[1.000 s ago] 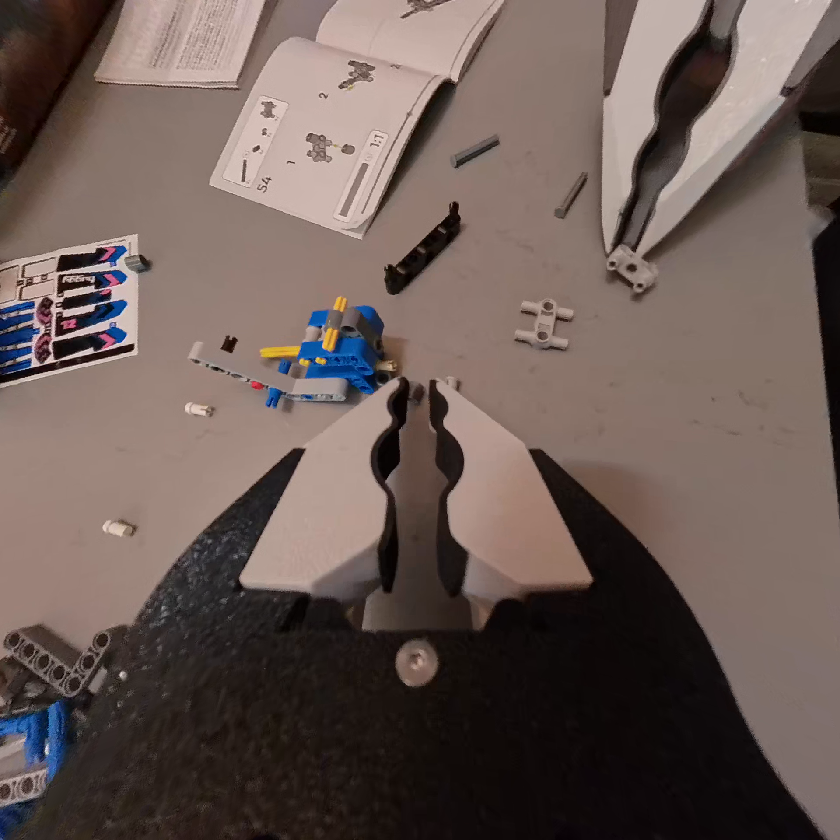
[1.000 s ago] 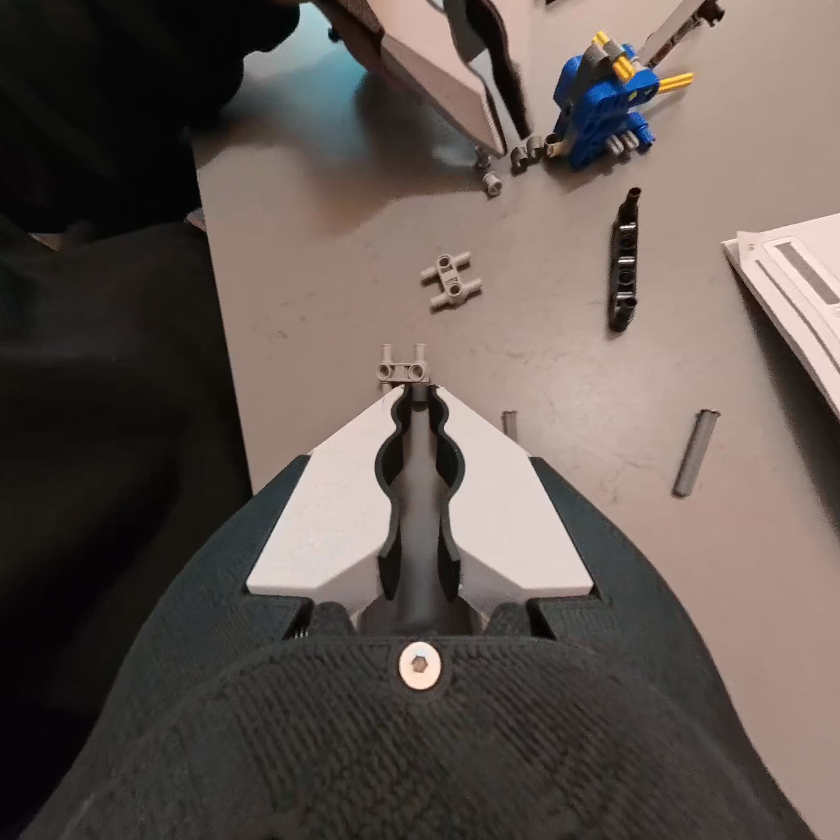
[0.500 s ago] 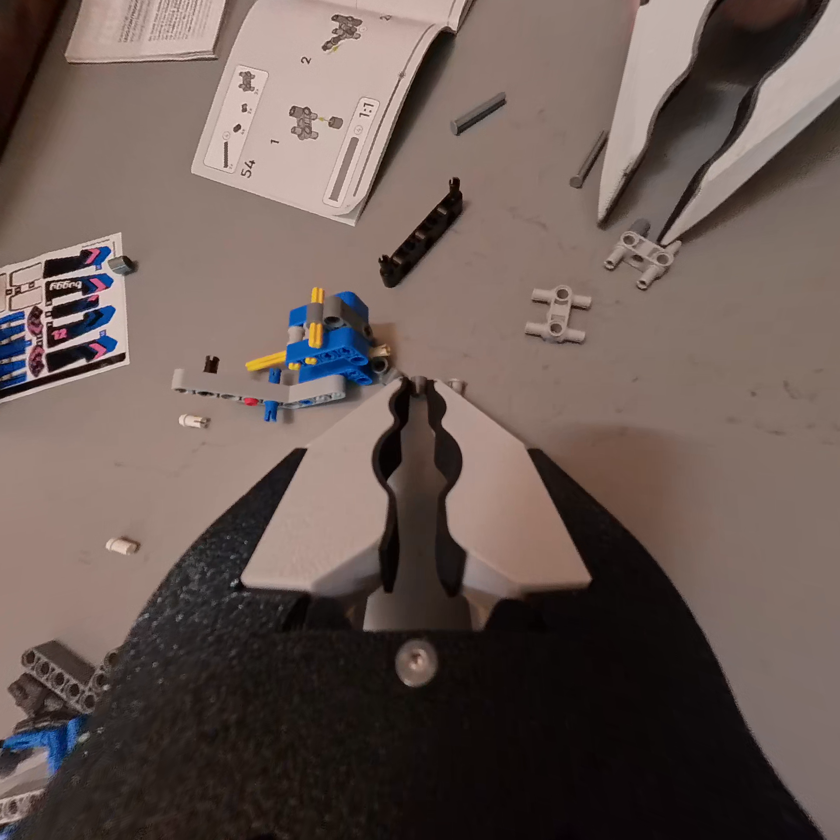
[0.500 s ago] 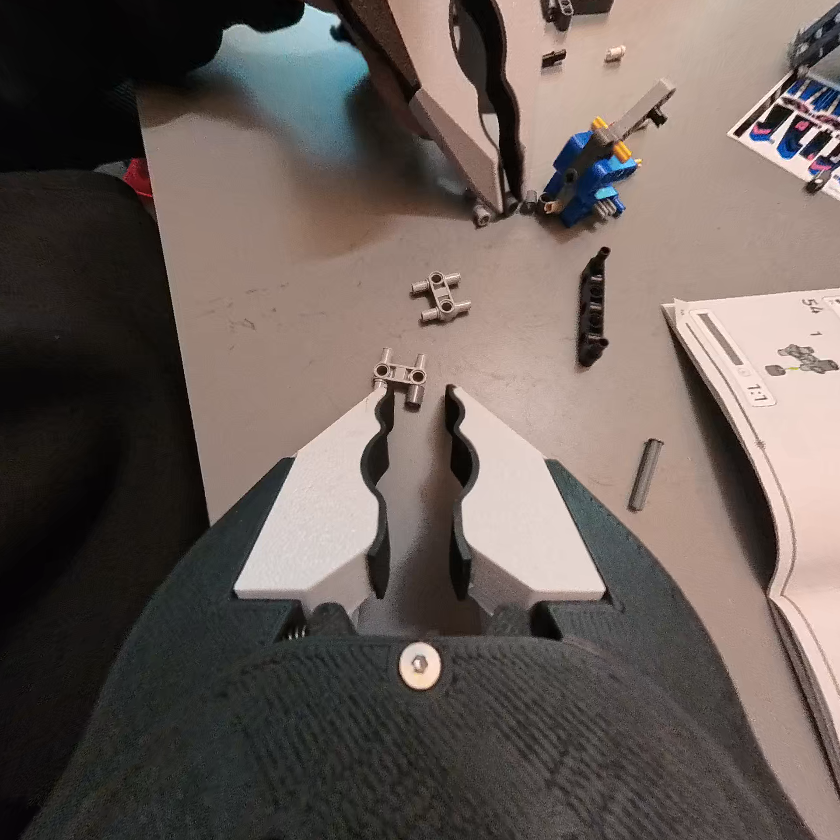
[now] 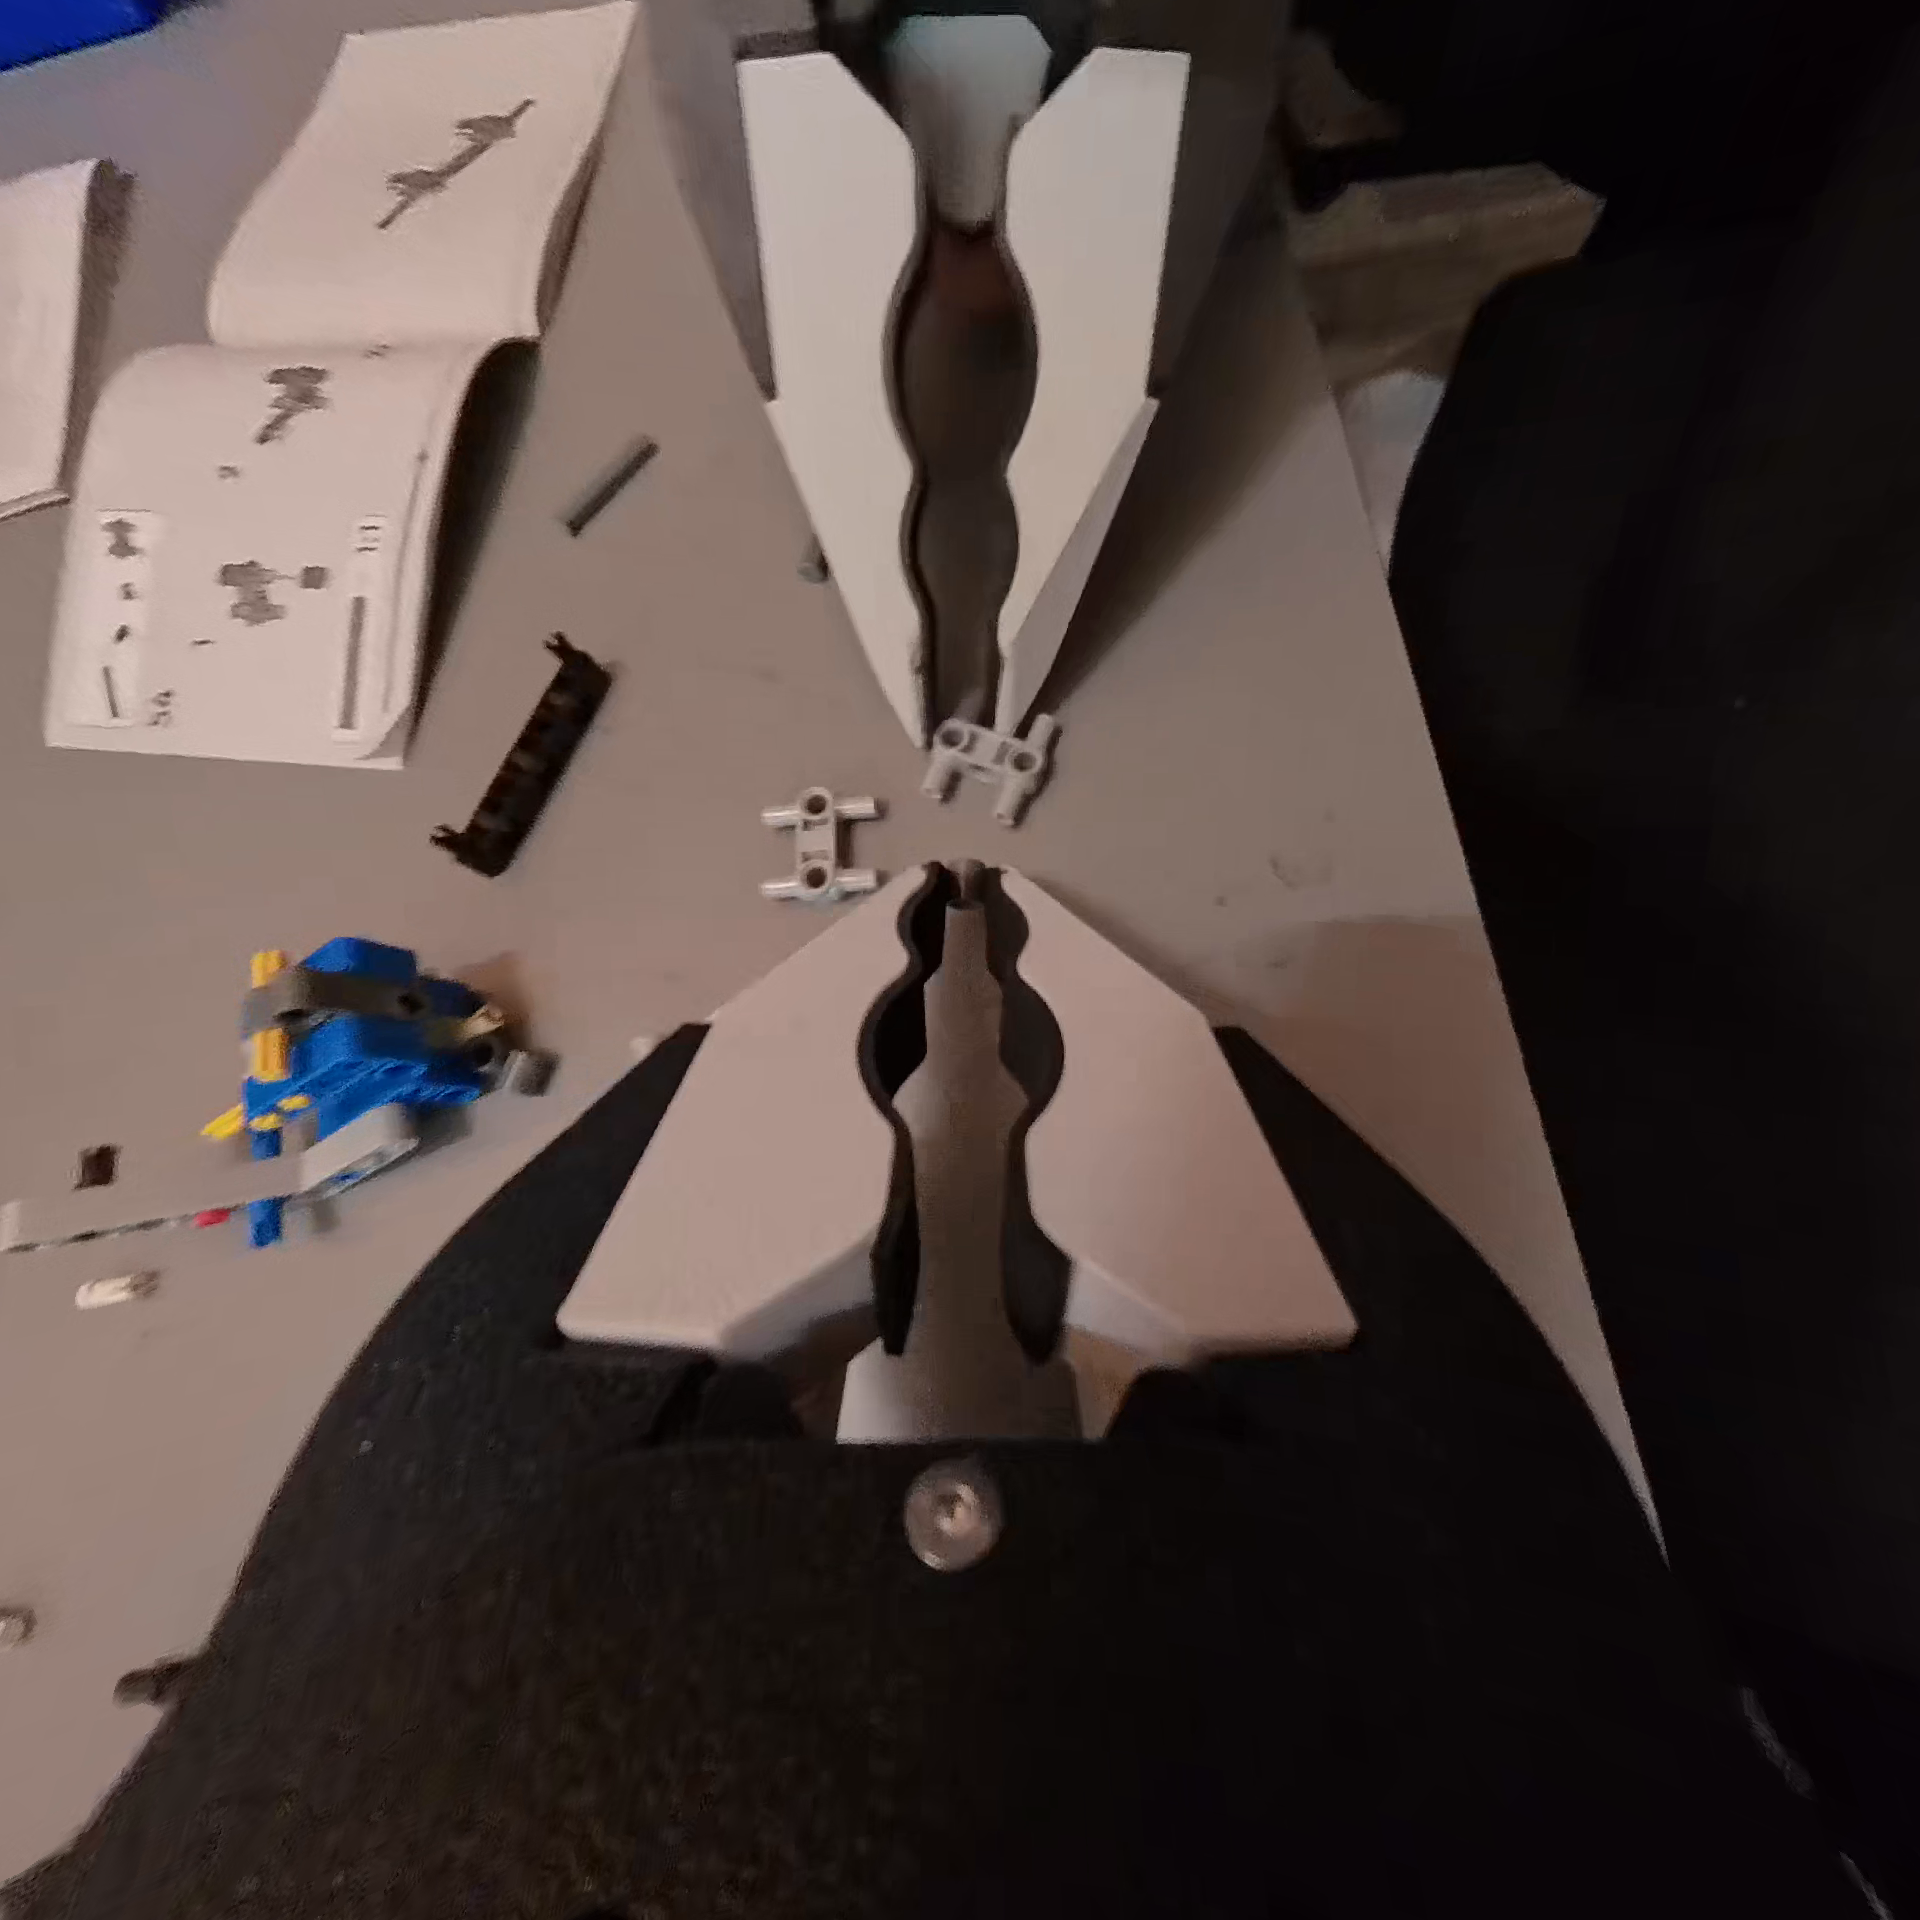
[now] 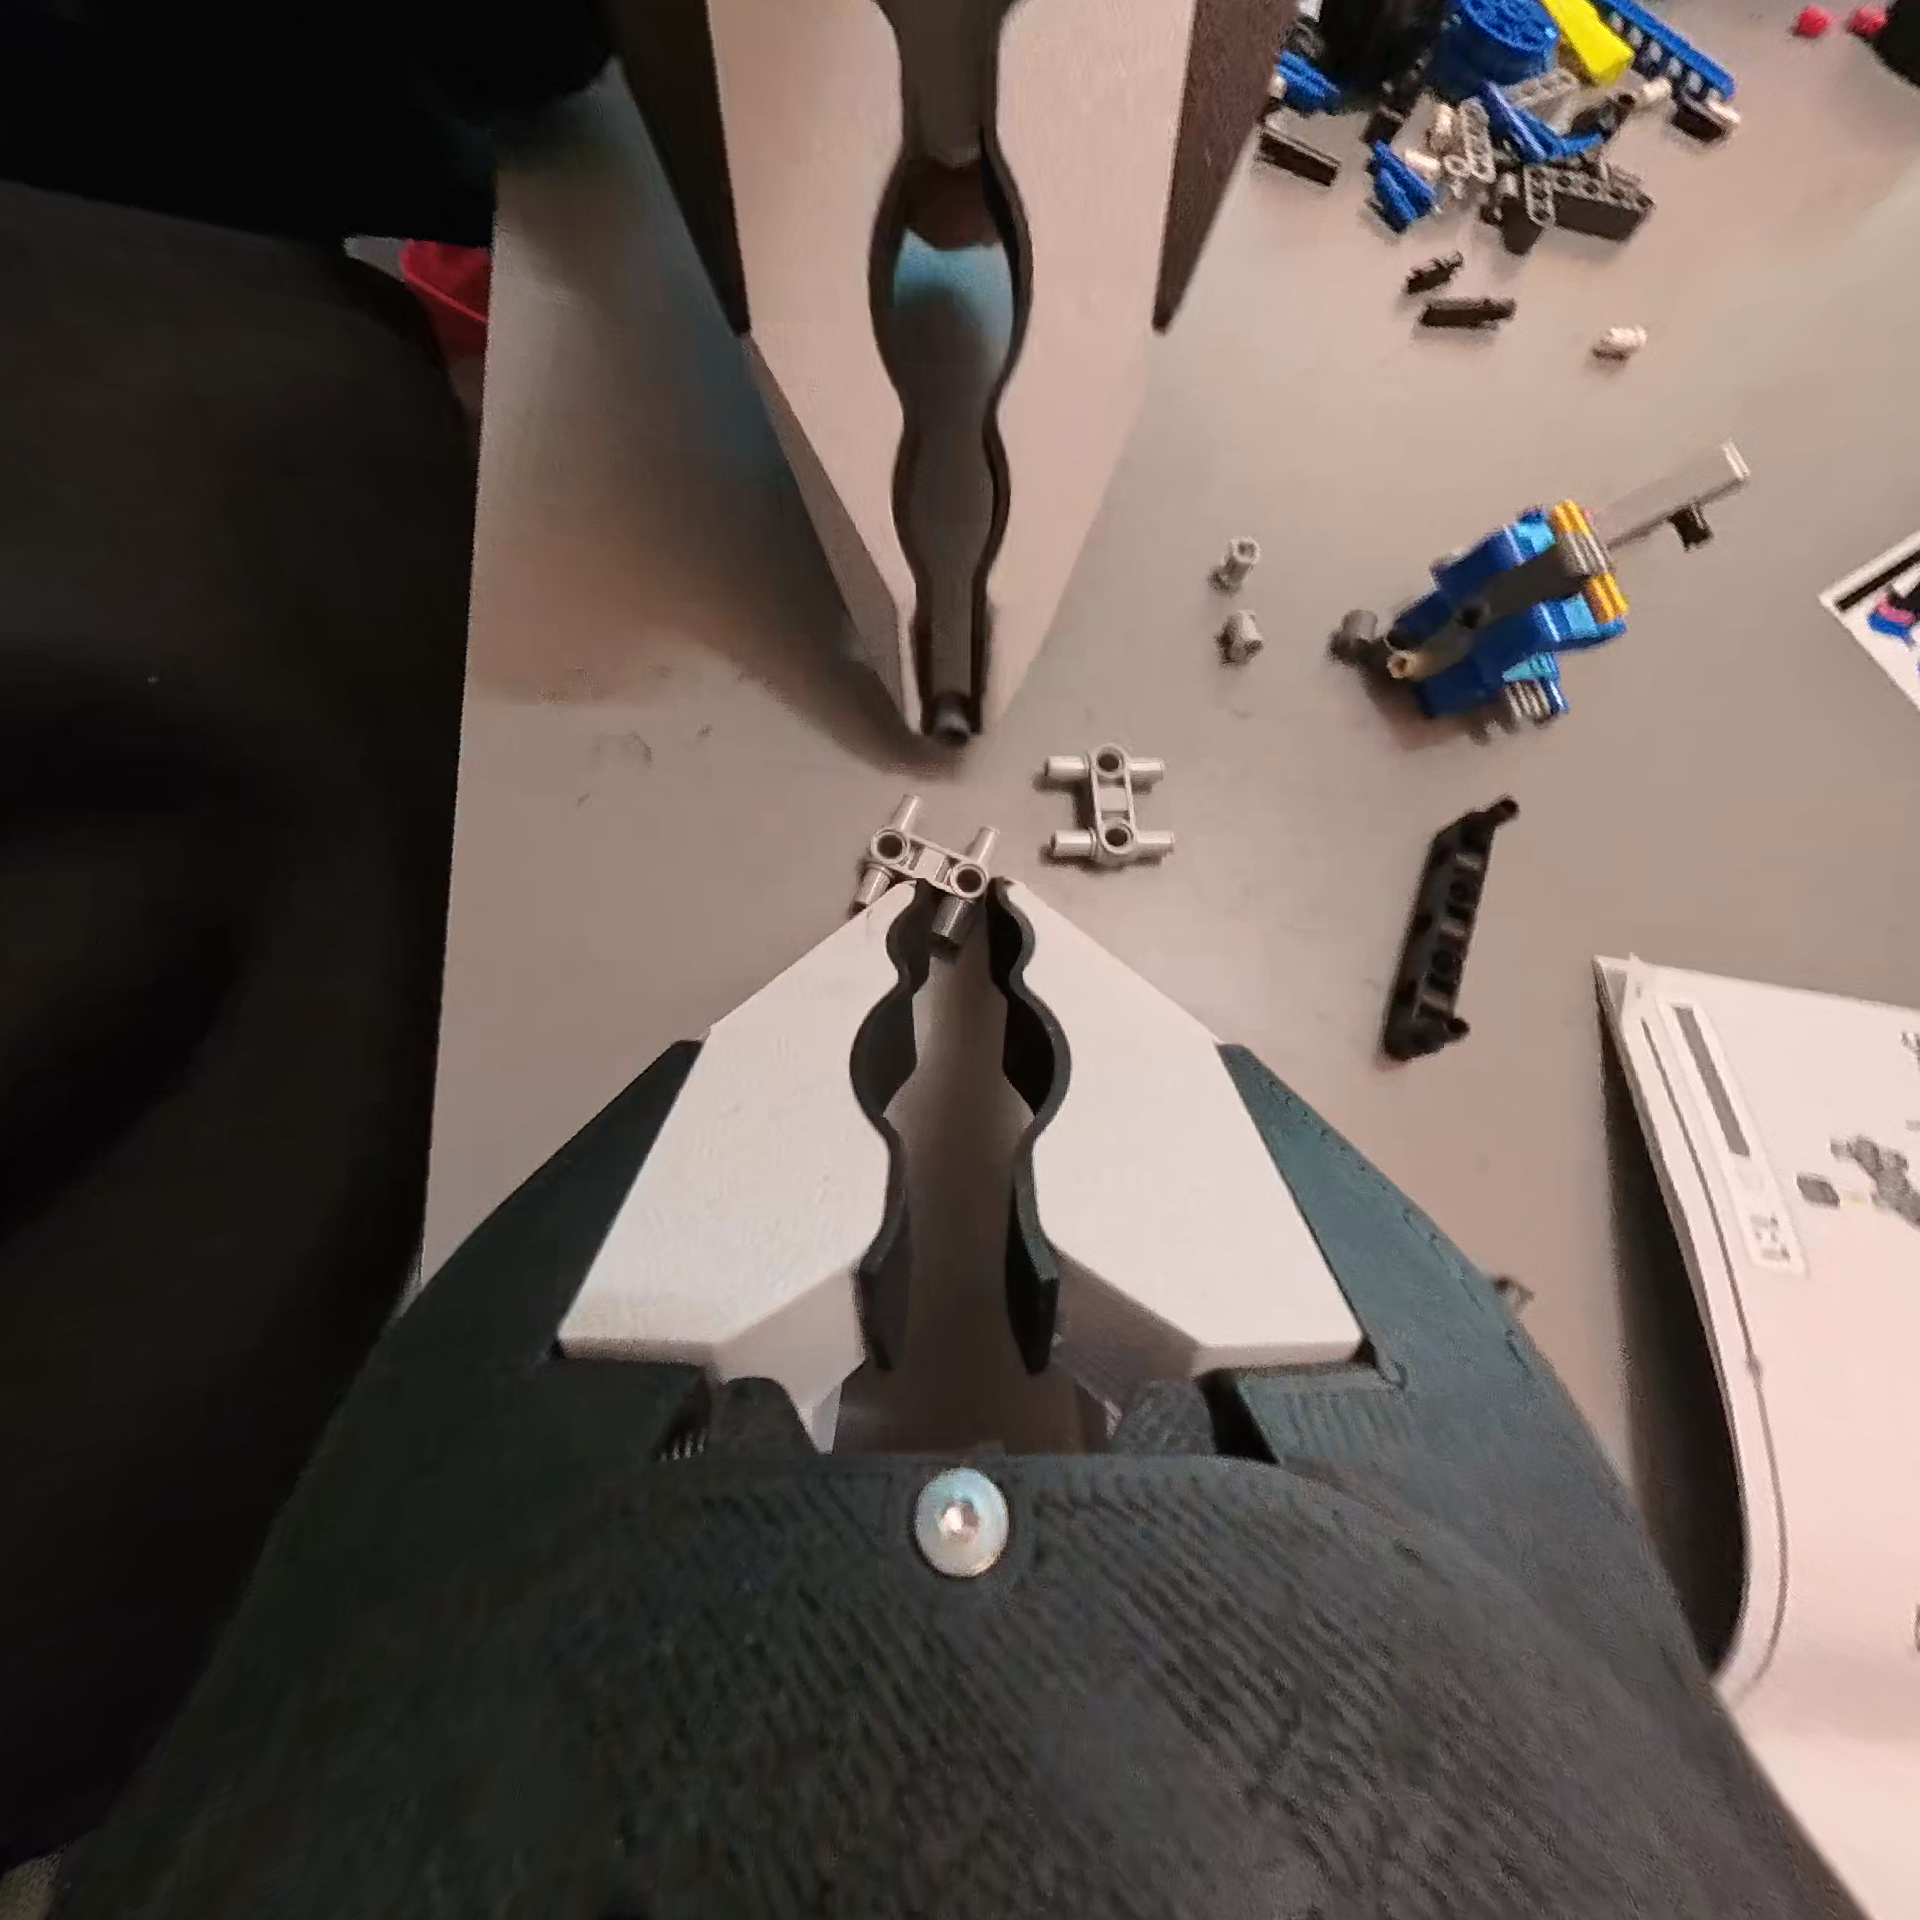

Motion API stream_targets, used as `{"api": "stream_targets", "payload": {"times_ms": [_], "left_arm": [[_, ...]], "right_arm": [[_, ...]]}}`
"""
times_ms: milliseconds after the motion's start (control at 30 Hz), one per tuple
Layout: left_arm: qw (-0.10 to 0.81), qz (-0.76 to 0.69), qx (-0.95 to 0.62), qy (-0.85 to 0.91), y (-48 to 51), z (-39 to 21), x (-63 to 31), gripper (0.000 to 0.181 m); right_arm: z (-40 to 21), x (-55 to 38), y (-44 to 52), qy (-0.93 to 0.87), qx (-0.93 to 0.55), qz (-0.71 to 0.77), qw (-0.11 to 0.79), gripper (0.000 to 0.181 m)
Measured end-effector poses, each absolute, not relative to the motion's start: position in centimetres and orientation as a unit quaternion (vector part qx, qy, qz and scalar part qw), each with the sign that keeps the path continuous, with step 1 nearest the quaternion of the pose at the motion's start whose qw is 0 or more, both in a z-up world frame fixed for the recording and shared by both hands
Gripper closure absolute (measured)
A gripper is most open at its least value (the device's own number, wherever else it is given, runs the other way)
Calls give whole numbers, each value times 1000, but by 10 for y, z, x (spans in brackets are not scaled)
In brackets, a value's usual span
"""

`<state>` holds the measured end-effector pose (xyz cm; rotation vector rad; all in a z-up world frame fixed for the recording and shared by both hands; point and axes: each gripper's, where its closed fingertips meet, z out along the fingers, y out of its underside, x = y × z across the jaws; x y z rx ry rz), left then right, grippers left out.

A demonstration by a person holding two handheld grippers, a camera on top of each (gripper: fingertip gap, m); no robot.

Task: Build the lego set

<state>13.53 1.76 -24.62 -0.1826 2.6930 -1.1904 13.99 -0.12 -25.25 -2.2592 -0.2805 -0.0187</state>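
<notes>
My left gripper [image 5: 961,873] is shut on a small grey bush [image 5: 971,871]; it also shows in the right wrist view [image 6: 951,722]. My right gripper [image 6: 945,906] faces it tip to tip and is closed on one pin of a light grey H-shaped connector [image 6: 928,864], which also shows in the left wrist view [image 5: 987,764]. A second grey connector [image 5: 821,857] lies on the table beside the tips. The blue, yellow and grey lego assembly [image 5: 353,1060] sits to the left, apart from both grippers.
A black beam [image 5: 525,774], a dark grey axle [image 5: 613,483] and an open instruction booklet [image 5: 260,561] lie on the grey table. Two small grey bushes [image 6: 1236,597] sit near the assembly. A pile of loose parts [image 6: 1507,125] is far back. The table edge [image 6: 457,727] is close. Less than 4 cm separates the two grippers' tips. Between my right fingertips and the dark grey axle [image 5: 613,483] there is roughly 12 cm.
My left gripper shut on the small grey bush and swung right, towards the right gripper. My right gripper opened, then closed again on the connector. The two now point at each other.
</notes>
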Motion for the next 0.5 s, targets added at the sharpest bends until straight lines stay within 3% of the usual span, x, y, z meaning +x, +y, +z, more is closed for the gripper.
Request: {"api": "stream_targets", "payload": {"times_ms": [500], "left_arm": [[99, -394, -22, 913, 15, -254, 137, 178]], "right_arm": [[-252, 132, 10, -179, -888, -20, 423, 172]]}}
